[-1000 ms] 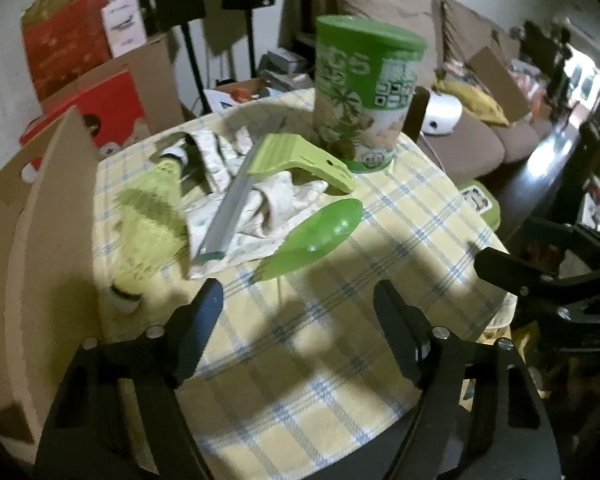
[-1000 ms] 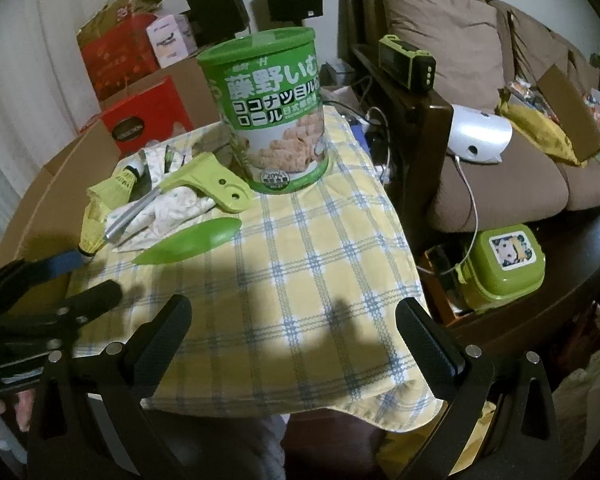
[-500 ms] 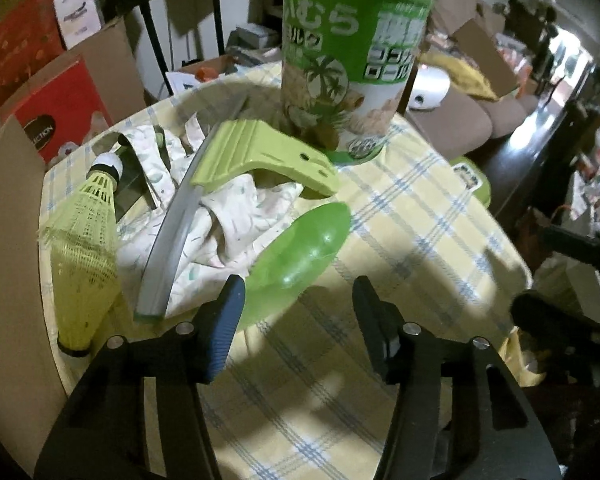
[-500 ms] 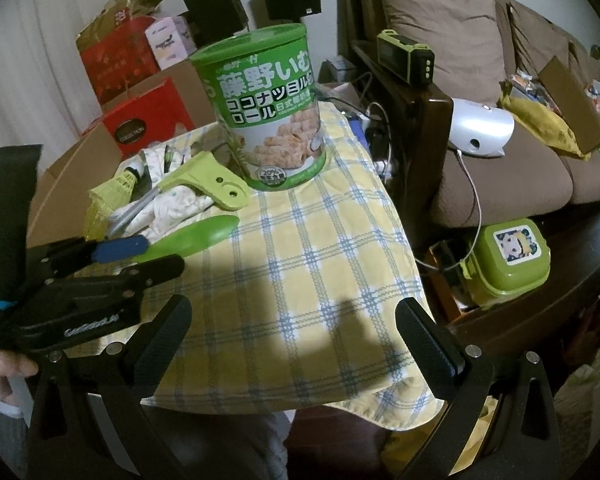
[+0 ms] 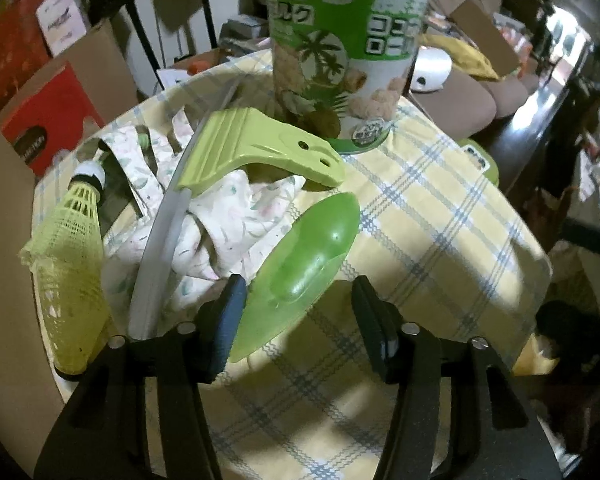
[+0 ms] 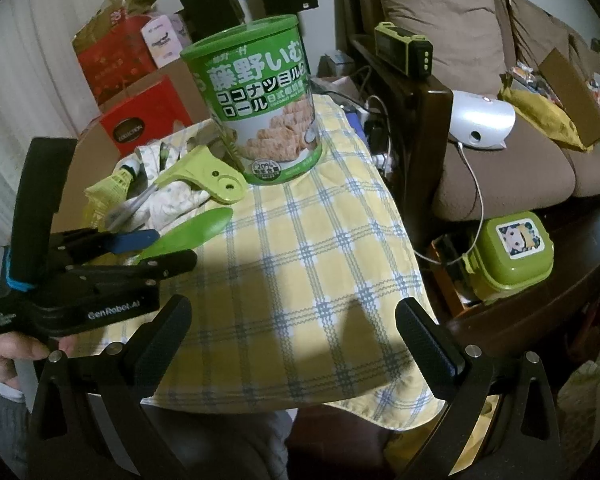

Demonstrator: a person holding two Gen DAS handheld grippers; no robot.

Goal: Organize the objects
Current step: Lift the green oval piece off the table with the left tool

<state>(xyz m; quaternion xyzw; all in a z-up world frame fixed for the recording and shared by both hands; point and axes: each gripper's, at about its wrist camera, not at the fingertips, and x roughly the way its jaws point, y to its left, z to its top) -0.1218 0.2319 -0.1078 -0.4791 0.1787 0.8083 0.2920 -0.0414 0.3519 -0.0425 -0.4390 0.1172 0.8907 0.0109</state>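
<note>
A green plastic spoon (image 5: 308, 256) lies on the yellow checked tablecloth (image 5: 440, 220). Its near end sits between the fingers of my left gripper (image 5: 300, 320), whose jaws are closing; the right pad still stands clear of it. Behind the spoon a green-handled scraper (image 5: 260, 144) rests on a patterned cloth (image 5: 228, 216), with a yellow shuttlecock (image 5: 72, 248) at the left. A tall green snack tin (image 5: 348, 52) stands at the back. In the right wrist view my right gripper (image 6: 292, 328) hangs open and empty over the table's front edge, with the left gripper (image 6: 172, 248) at the spoon (image 6: 188, 232).
A brown cardboard panel (image 5: 4, 240) stands along the table's left edge, with a red box (image 5: 48, 120) behind it. Right of the table are a dark wooden armrest (image 6: 412, 92), a brown sofa (image 6: 500, 160) and a green lunch box (image 6: 512, 252) lower down.
My left gripper has come forward and down onto the green spoon, and its jaws have narrowed around the spoon's near end. The right gripper has stayed where it was.
</note>
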